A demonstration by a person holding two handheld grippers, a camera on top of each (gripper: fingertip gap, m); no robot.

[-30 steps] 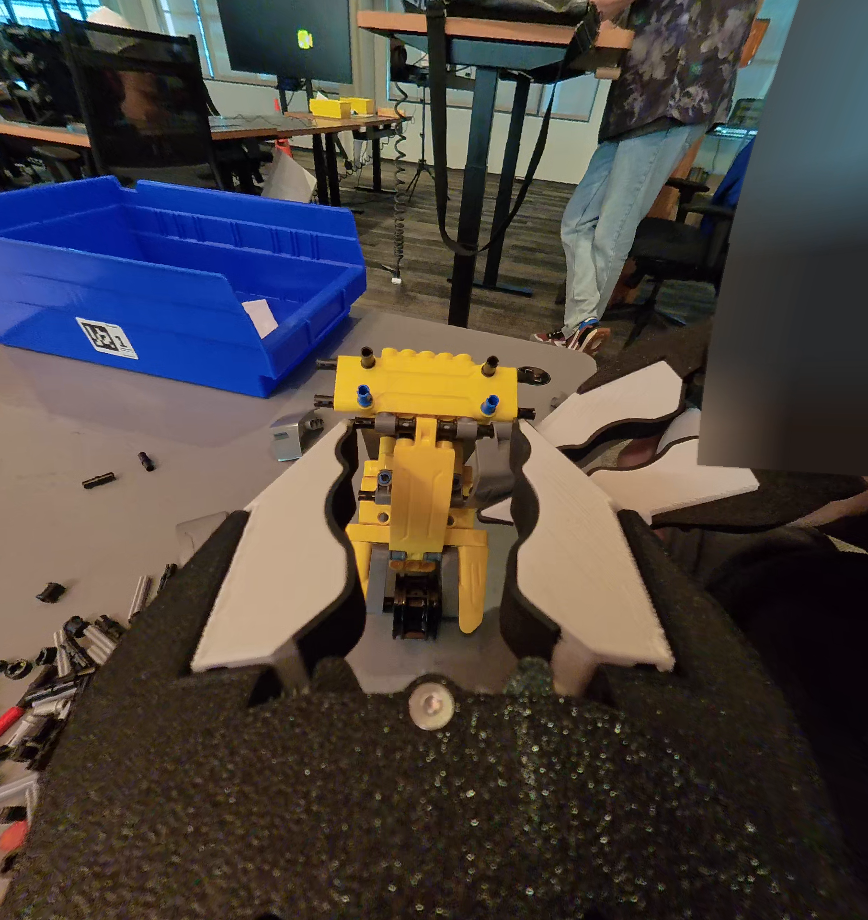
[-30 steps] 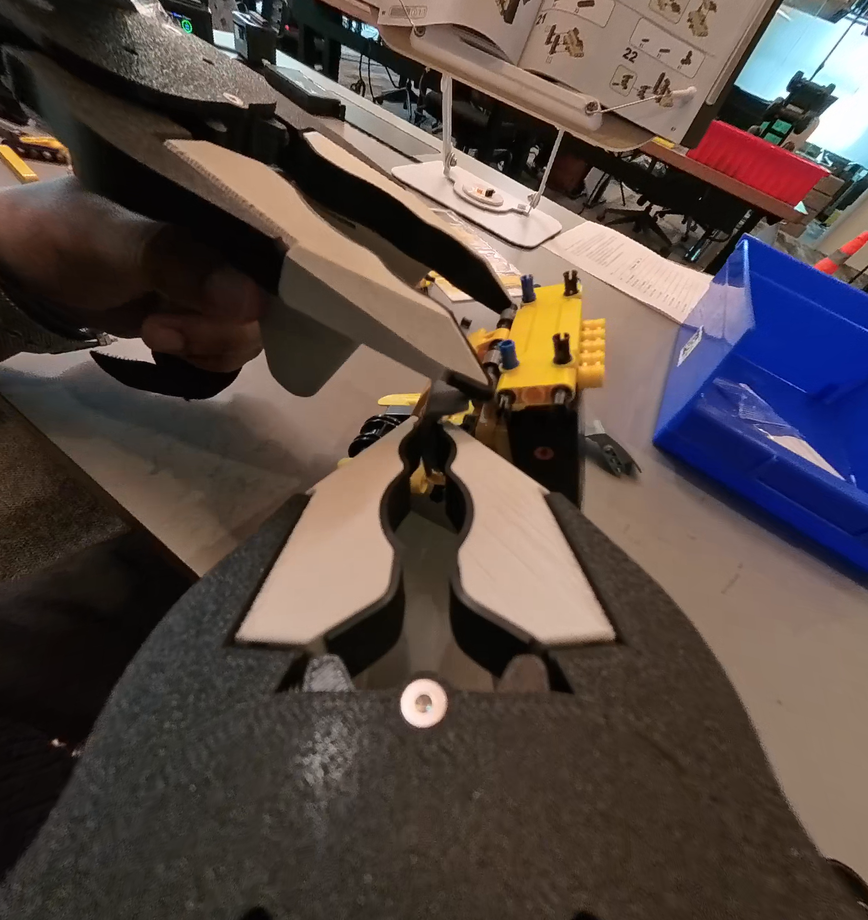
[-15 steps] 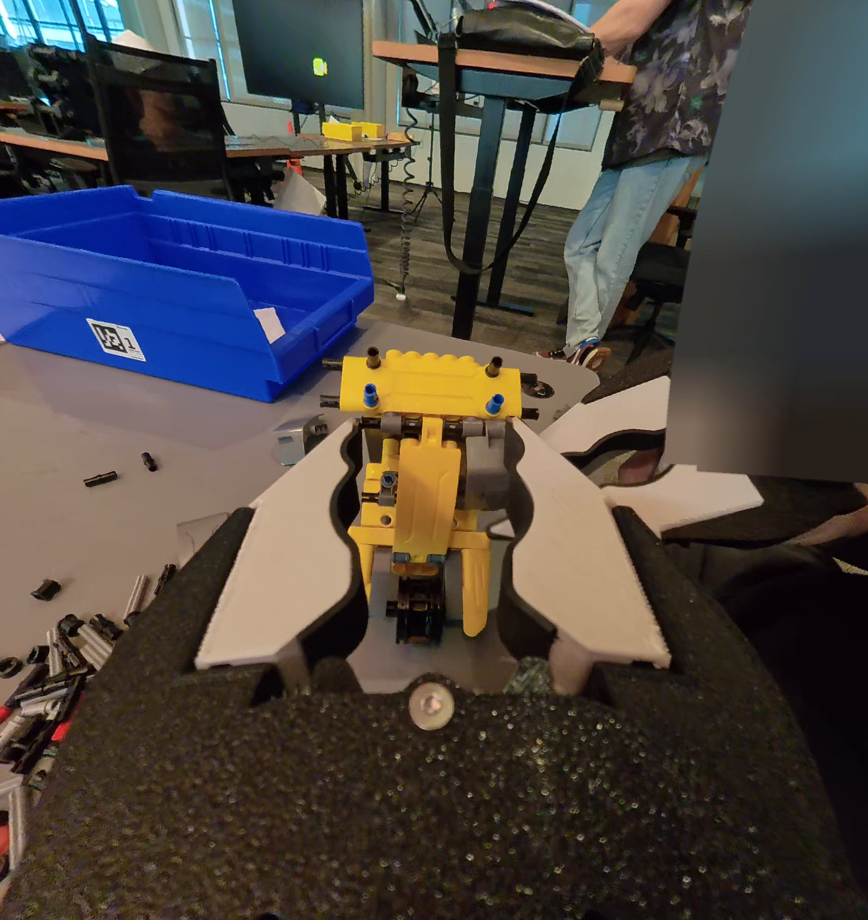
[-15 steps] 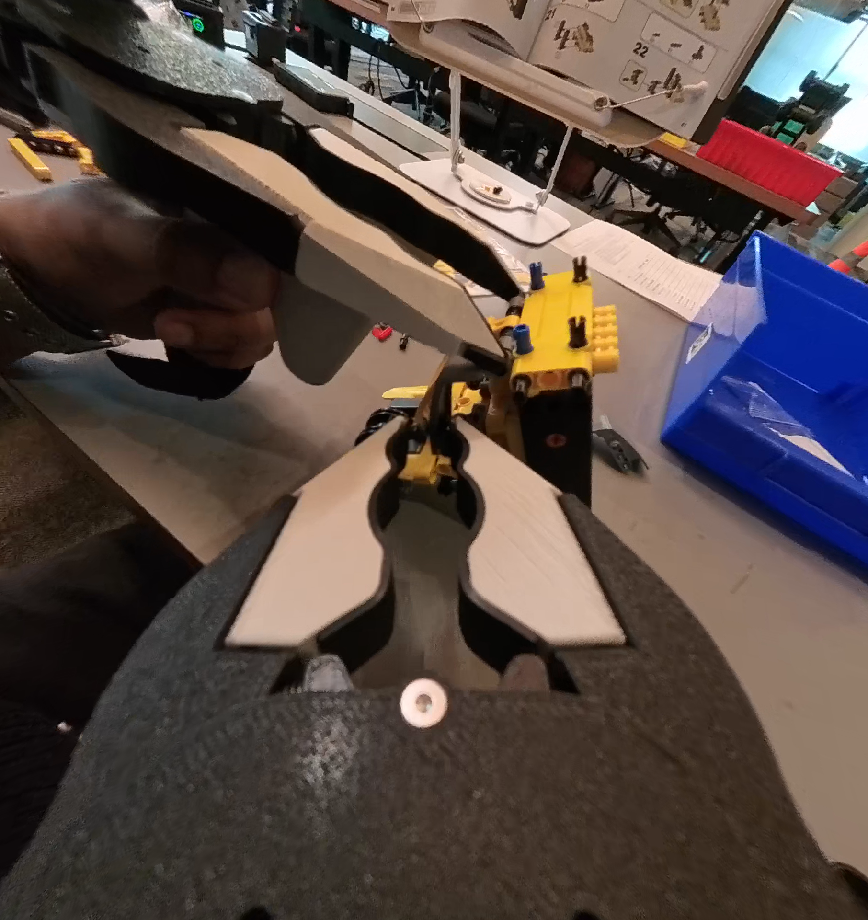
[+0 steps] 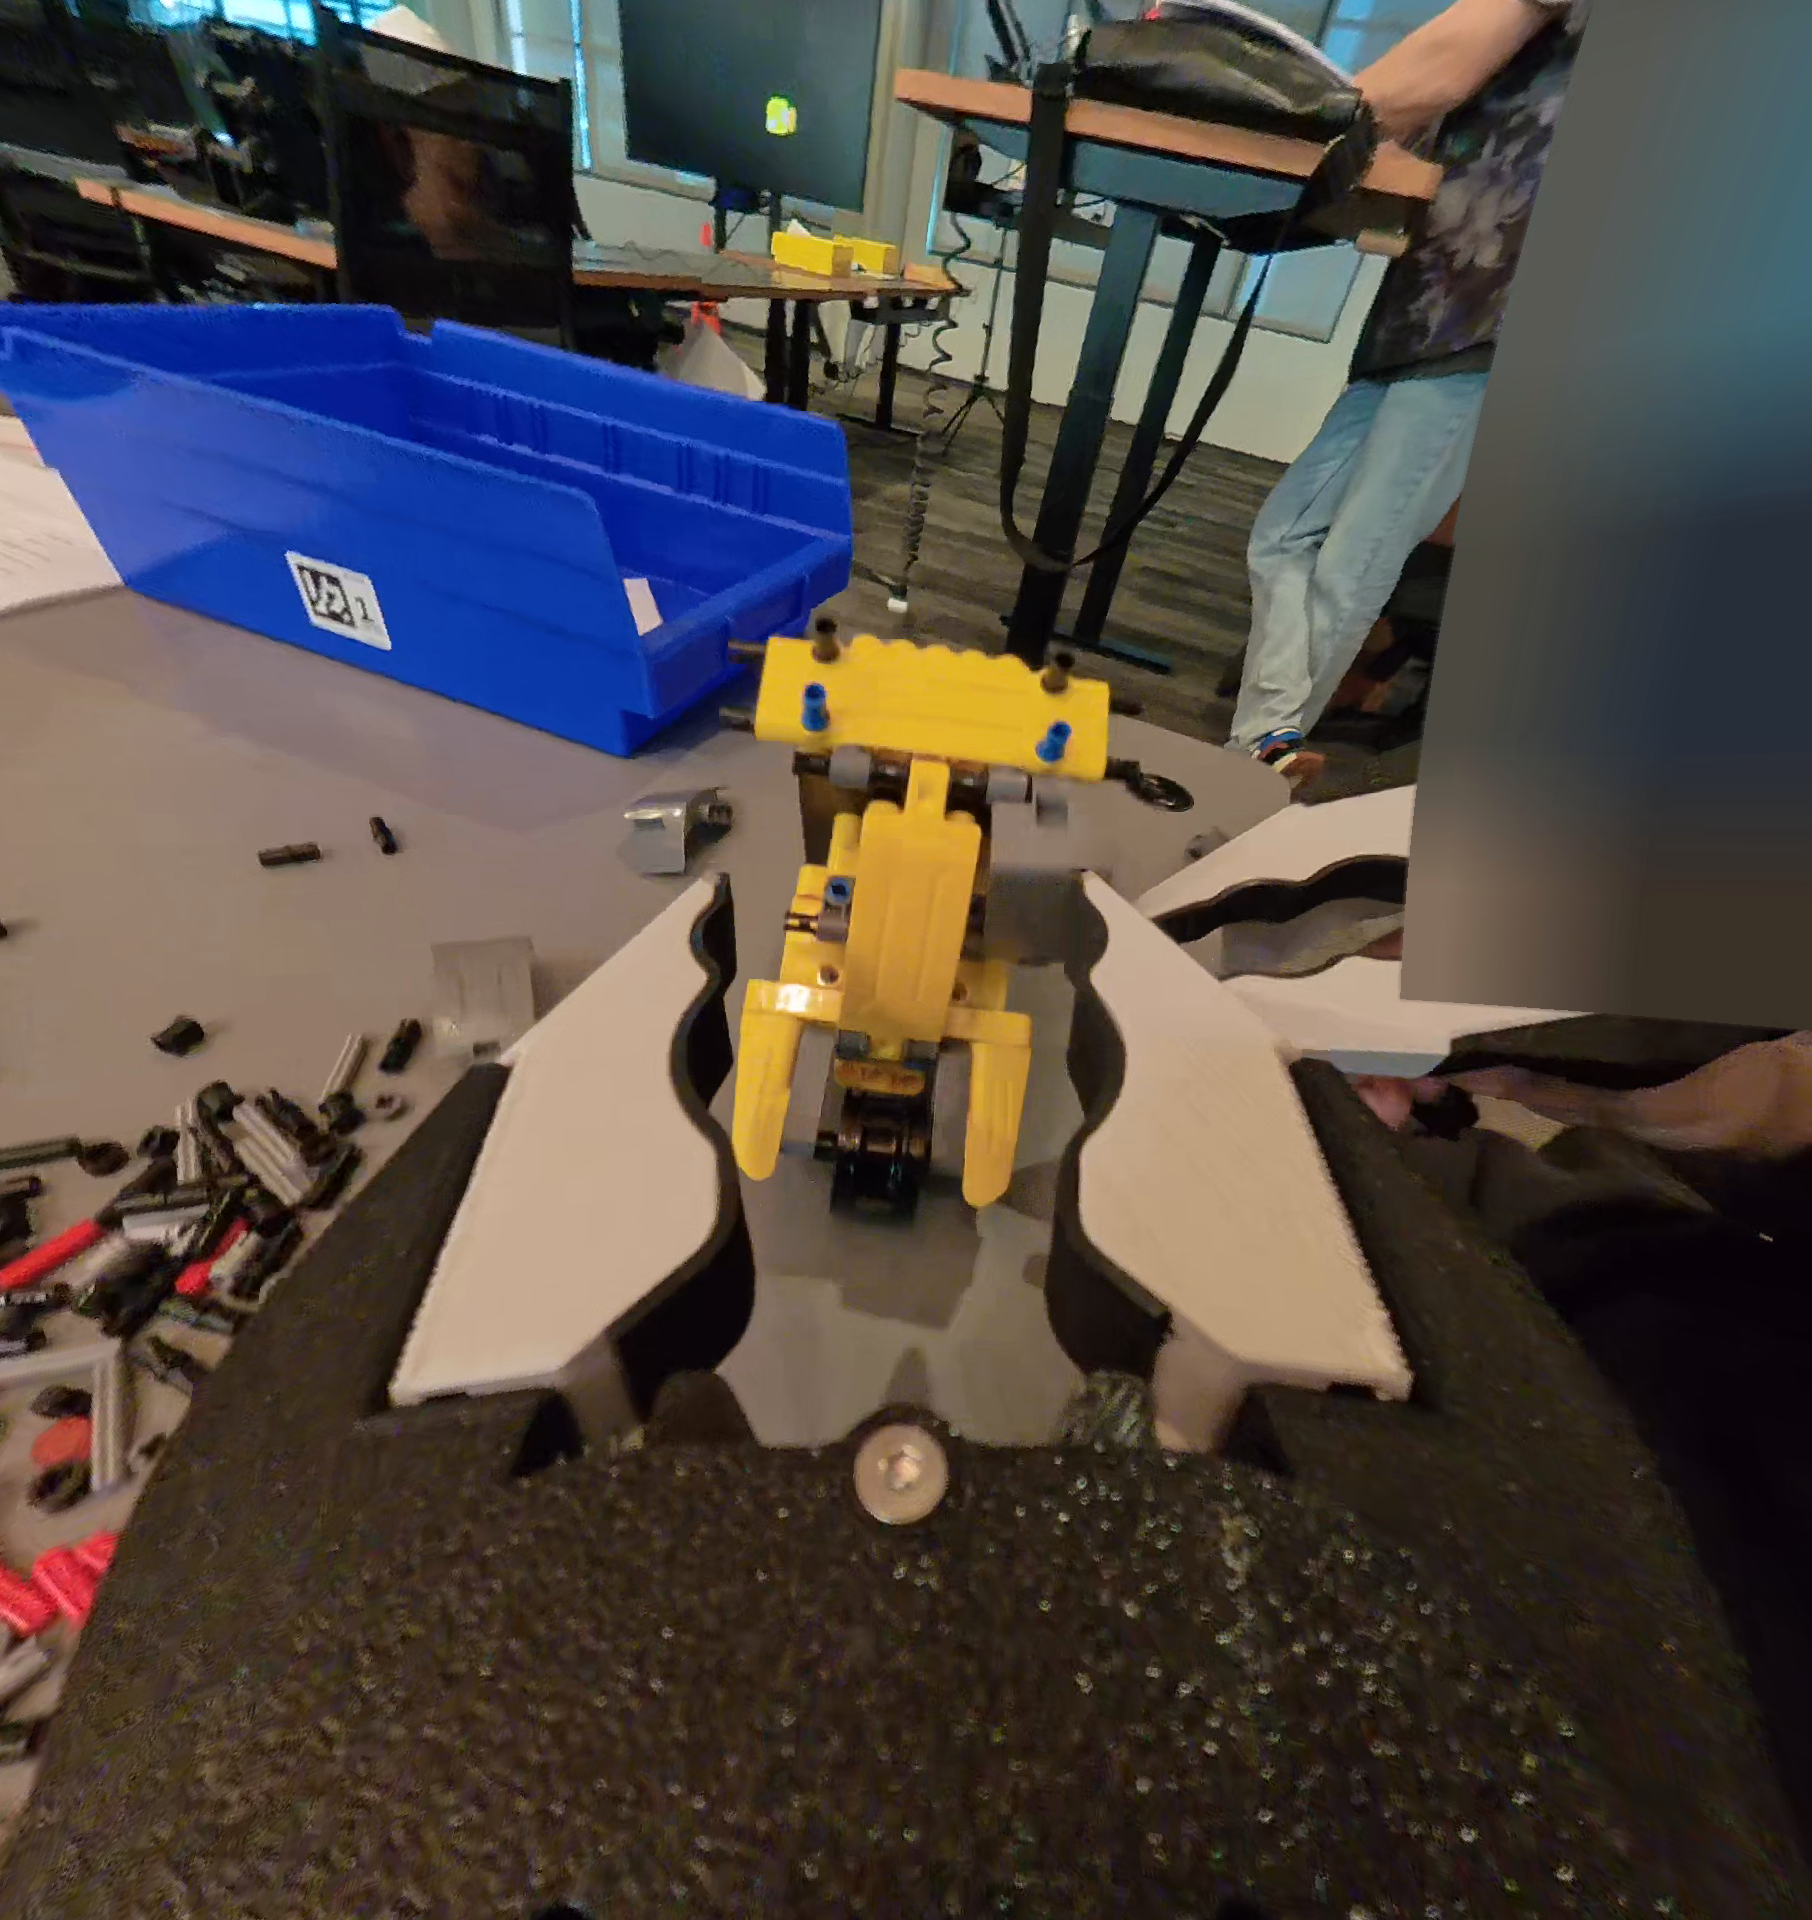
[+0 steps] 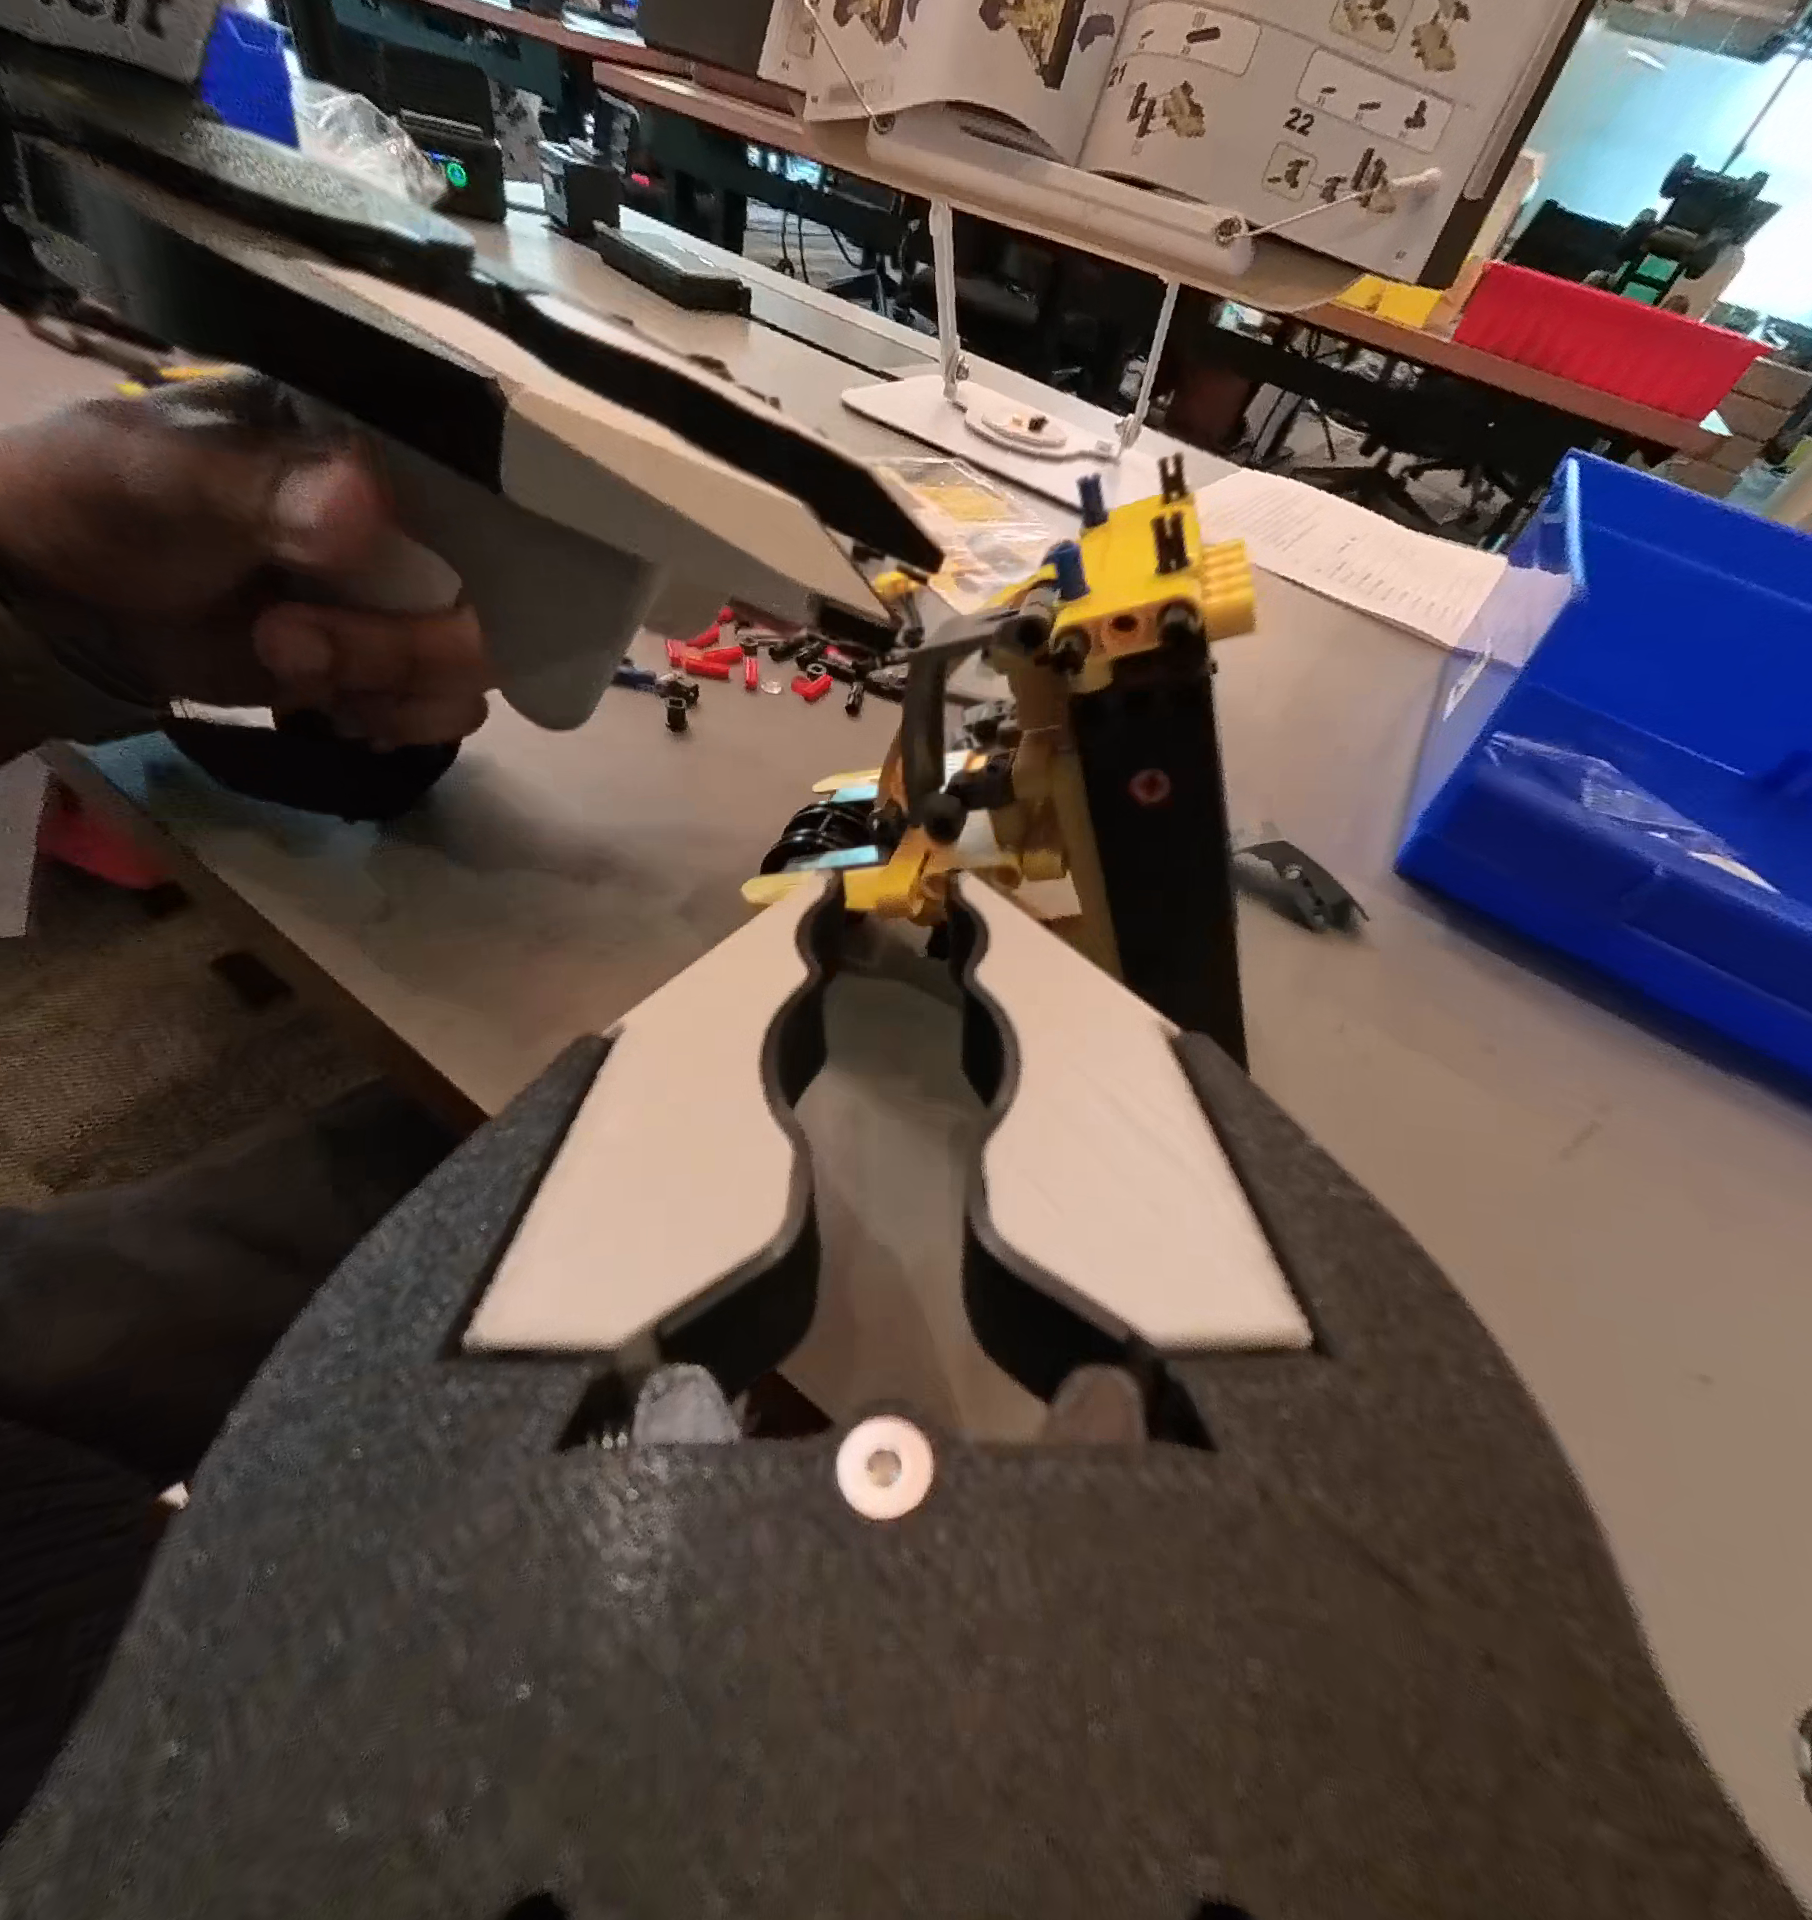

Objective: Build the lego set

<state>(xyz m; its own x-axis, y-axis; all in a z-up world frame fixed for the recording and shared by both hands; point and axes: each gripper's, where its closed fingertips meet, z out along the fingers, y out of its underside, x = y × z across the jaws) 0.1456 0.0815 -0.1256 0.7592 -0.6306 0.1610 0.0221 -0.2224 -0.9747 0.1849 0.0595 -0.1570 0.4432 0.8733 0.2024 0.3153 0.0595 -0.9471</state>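
Observation:
A yellow and black brick model stands on the grey table. Its top is a yellow bar with blue and black pins. My left gripper is open, with a finger on each side of the model's lower half, touching neither side. In the right wrist view a hand holds the left gripper just above and beside the model. My right gripper is nearly closed, its tips pinching a low yellow part of the model. Its white fingers show at the right of the left wrist view.
A blue bin stands behind the model and also shows in the right wrist view. Loose black, grey and red pieces lie at the left. A booklet on a stand stands at the back. A person stands beyond the table. Tip to tip, the grippers are about 6 centimeters apart.
My left gripper has drawn back and up, so the model's top bar now lies beyond its fingertips. My right gripper's tips have gone from a dark grey part to a lower yellow part, slightly wider apart.

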